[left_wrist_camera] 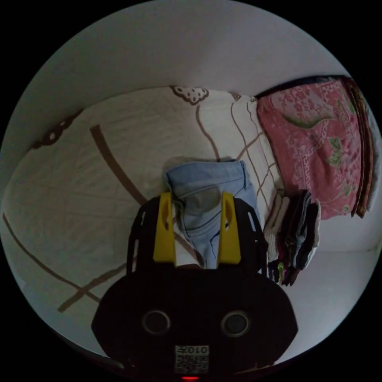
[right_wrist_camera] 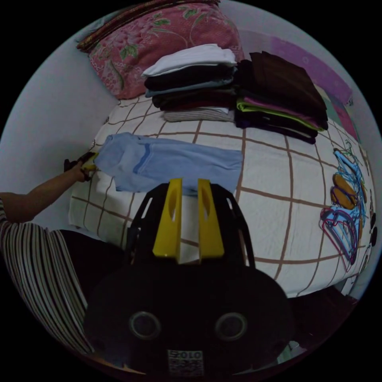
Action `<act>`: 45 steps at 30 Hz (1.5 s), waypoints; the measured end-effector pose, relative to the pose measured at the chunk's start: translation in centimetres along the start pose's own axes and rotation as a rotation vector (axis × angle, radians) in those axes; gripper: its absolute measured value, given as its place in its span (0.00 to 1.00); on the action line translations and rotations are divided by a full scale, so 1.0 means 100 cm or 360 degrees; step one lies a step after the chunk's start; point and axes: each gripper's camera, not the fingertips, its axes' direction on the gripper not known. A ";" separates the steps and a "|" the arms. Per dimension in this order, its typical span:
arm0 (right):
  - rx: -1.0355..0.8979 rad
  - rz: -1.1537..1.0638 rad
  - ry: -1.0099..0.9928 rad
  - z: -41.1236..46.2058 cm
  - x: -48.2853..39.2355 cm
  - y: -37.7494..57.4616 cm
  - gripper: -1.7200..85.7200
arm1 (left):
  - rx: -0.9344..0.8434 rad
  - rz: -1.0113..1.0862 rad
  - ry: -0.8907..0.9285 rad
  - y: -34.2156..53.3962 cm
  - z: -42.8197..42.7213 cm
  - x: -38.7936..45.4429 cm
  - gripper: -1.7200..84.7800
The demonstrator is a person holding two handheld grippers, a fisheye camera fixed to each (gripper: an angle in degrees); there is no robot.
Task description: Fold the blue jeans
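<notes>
Dim light is lying over the bed (right_wrist_camera: 278, 191), whose cream cover with brown grid lines is carrying everything I am working on.

Nearest in the right gripper view, my right tool (right_wrist_camera: 188, 181) is hovering with its yellow jaws a narrow gap apart and nothing between them, just short of the near edge of the blue jeans (right_wrist_camera: 171, 161). My striped sleeve (right_wrist_camera: 36, 270) is running off the frame edge, so little of my arm is showing. The jeans are lying as a long, flattened light-blue band across the bed, with a darker seam line near the end by the wall.

At that far end my left tool (right_wrist_camera: 88, 162) is sitting at the edge of the denim, too small and dark for me to tell its grip from here. In the left gripper view, my left tool (left_wrist_camera: 197, 195) is holding its jaws spread, with the jeans (left_wrist_camera: 211, 187) lying between and beyond them; whether they are touching the cloth I cannot tell.

Beyond the jeans, two stacks of folded clothes (right_wrist_camera: 234, 91) are resting, then a pink floral blanket (right_wrist_camera: 159, 36). Coloured hangers (right_wrist_camera: 346, 199) are lying near the bed's right edge, their shapes tangled and hard to separate.
</notes>
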 end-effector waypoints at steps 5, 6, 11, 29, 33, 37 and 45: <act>-0.0020 -0.0055 -0.0028 -0.004 -0.002 0.007 0.09 | -0.0061 -0.0234 0.0365 0.010 0.008 -0.041 0.12; -0.0025 -0.0061 -0.0031 -0.005 -0.002 0.008 0.09 | -0.0095 -0.0254 0.0460 0.012 0.012 -0.047 0.11; 0.0010 -0.0088 -0.0049 -0.017 0.006 0.019 0.08 | -0.0057 -0.0085 0.0456 0.025 0.007 -0.032 0.09; 0.0113 0.0026 -0.0181 -0.040 0.096 0.086 0.07 | 0.0242 0.2028 0.0389 0.315 -0.040 0.321 0.07; 0.0134 0.0061 -0.0191 -0.045 0.124 0.107 0.07 | 0.0127 0.2566 0.0469 0.466 0.022 0.405 0.07; 0.0170 0.0179 -0.0211 -0.049 0.160 0.137 0.07 | -0.0418 0.2815 0.0362 0.568 0.143 0.438 0.07; 0.0175 0.0296 -0.0493 -0.028 0.198 0.166 0.11 | -0.1033 0.2784 0.0256 0.631 0.241 0.439 0.08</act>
